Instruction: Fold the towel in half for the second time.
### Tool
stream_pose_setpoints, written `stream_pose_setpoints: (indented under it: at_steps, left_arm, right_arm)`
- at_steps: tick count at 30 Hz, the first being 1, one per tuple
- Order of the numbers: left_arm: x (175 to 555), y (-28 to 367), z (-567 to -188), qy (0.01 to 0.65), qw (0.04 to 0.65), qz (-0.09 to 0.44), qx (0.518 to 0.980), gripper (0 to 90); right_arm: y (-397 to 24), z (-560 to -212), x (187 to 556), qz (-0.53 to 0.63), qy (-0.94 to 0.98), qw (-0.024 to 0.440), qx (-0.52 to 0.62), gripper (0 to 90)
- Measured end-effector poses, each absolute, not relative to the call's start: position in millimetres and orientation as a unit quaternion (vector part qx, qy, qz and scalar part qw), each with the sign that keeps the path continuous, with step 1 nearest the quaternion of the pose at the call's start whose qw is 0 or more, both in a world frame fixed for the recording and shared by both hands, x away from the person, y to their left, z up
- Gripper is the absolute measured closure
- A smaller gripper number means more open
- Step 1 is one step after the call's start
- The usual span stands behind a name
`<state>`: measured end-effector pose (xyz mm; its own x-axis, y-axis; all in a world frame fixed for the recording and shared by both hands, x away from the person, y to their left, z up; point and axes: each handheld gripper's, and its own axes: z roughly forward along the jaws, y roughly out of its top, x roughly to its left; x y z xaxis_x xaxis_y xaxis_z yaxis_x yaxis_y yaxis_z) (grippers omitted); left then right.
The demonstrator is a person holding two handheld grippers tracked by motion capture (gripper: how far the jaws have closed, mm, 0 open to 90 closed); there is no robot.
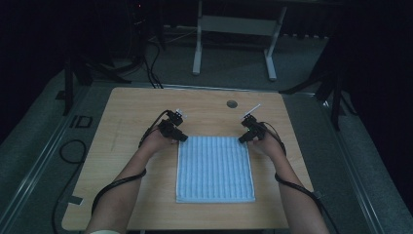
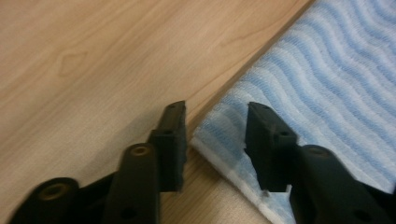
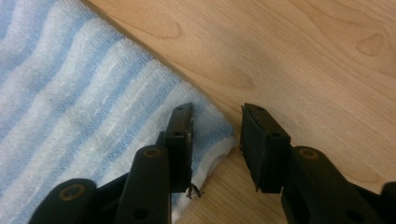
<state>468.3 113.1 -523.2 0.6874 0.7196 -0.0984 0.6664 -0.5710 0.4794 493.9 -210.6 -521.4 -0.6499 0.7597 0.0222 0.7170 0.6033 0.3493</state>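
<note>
A blue-and-white striped towel [image 1: 215,168] lies flat on the wooden table [image 1: 131,112], near its front middle. My left gripper [image 1: 180,138] is low at the towel's far left corner, my right gripper [image 1: 243,138] at its far right corner. In the left gripper view the jaws [image 2: 215,109] stand apart, one on each side of the towel's corner [image 2: 224,126], and neither pad presses on it. The right gripper view shows the same: open jaws [image 3: 215,109] straddle the corner of the towel [image 3: 205,121], which rests on the wood.
A round grey grommet [image 1: 232,104] sits in the tabletop beyond the towel. Behind the table stands a white desk frame [image 1: 197,48]. Black cables [image 1: 73,151] trail from the grippers over the table's front edge and along the floor at left.
</note>
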Motion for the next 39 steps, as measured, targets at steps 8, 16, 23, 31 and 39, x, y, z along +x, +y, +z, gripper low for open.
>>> stream_pose_setpoints:
  at_steps: [8,16,23,31,39]
  left_arm:
    - [466.2,109.7,-529.3,0.392,0.261,0.052,0.881,83.3]
    - [455.2,113.1,-506.3,0.384,0.293,0.072,0.873,85.9]
    - [441.8,122.4,-487.5,0.381,0.323,0.073,0.863,85.8]
    - [416.1,129.8,-467.7,0.355,0.345,0.08,0.865,85.7]
    - [383.4,134.7,-454.1,0.327,0.366,0.074,0.868,85.7]
  right_arm:
    - [-208.6,-519.6,492.5,0.169,0.897,0.052,0.404,84.9]
    - [-208.9,-507.1,486.3,0.183,0.897,0.067,0.398,86.2]
    - [-213.9,-474.6,468.3,0.226,0.894,0.096,0.375,86.2]
    - [-223.0,-451.7,431.1,0.265,0.894,0.127,0.339,86.3]
    - [-239.7,-438.3,395.4,0.305,0.887,0.128,0.322,86.5]
